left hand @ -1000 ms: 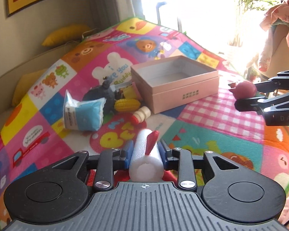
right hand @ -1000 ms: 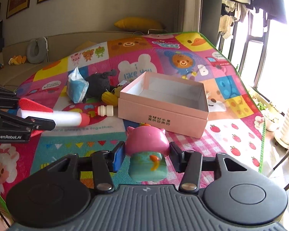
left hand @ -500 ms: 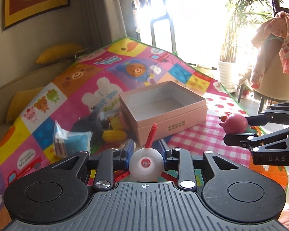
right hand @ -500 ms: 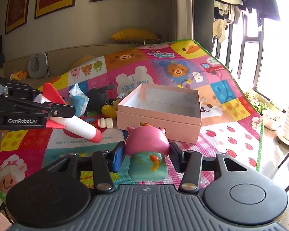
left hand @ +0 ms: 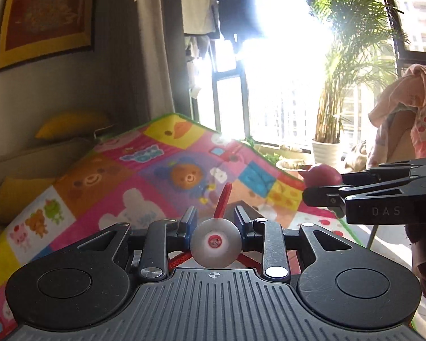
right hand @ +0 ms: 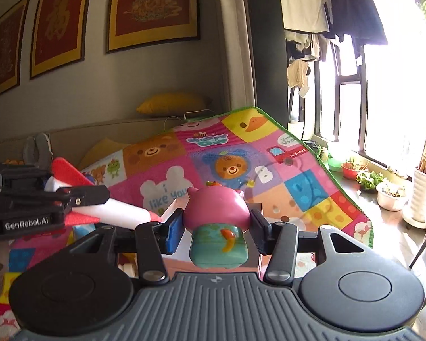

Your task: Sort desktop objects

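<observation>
Toy rocket (left hand: 215, 245) clamped in our left gripper (left hand: 215, 221), pig figure (right hand: 216, 216) in our right gripper (right hand: 217, 226), above the cartoon play mat (right hand: 284, 170), pink box (right hand: 255, 207) mostly hidden.

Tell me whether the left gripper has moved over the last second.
Yes. The left gripper, shut on the foam rocket, has risen: in the right wrist view it climbed from low against the play mat to level with the sofa back.

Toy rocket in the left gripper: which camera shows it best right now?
The right wrist view: the toy rocket shows side-on, white body and red fins, clamped in the left gripper. The left wrist view shows only its round end and one fin.
</observation>
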Action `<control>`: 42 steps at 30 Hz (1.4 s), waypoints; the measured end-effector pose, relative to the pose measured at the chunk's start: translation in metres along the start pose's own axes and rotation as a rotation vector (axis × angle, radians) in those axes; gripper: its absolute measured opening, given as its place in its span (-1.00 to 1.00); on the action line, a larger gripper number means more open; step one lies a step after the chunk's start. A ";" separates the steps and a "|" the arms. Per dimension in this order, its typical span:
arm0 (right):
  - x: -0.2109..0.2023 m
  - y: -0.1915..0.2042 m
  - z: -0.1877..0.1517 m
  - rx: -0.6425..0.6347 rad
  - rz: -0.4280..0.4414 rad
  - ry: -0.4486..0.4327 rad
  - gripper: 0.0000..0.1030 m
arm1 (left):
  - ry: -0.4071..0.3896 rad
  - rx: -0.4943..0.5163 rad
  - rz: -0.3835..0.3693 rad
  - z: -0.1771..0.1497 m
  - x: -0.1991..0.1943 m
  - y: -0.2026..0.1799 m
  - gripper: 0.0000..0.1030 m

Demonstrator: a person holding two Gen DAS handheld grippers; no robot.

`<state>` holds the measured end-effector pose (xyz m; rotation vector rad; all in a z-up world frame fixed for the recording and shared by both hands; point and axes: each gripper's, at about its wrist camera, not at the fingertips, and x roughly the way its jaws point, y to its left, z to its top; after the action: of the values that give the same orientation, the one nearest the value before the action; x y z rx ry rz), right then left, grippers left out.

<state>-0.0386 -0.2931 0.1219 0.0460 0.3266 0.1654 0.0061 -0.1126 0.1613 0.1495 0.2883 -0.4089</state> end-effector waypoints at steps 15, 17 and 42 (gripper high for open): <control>0.119 -0.022 -0.040 -0.014 -0.091 0.112 0.40 | 0.217 -0.059 0.000 -0.100 0.050 0.074 0.85; 0.122 -0.006 -0.044 -0.052 -0.038 0.138 0.33 | 0.246 -0.062 0.006 -0.113 0.046 0.077 0.86; 0.161 0.084 -0.022 -0.326 0.059 0.323 0.09 | 0.332 -0.317 0.110 -0.166 0.025 0.130 1.00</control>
<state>0.0912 -0.1831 0.0561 -0.2967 0.6168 0.2842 0.0409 0.0295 0.0075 -0.0793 0.6640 -0.2229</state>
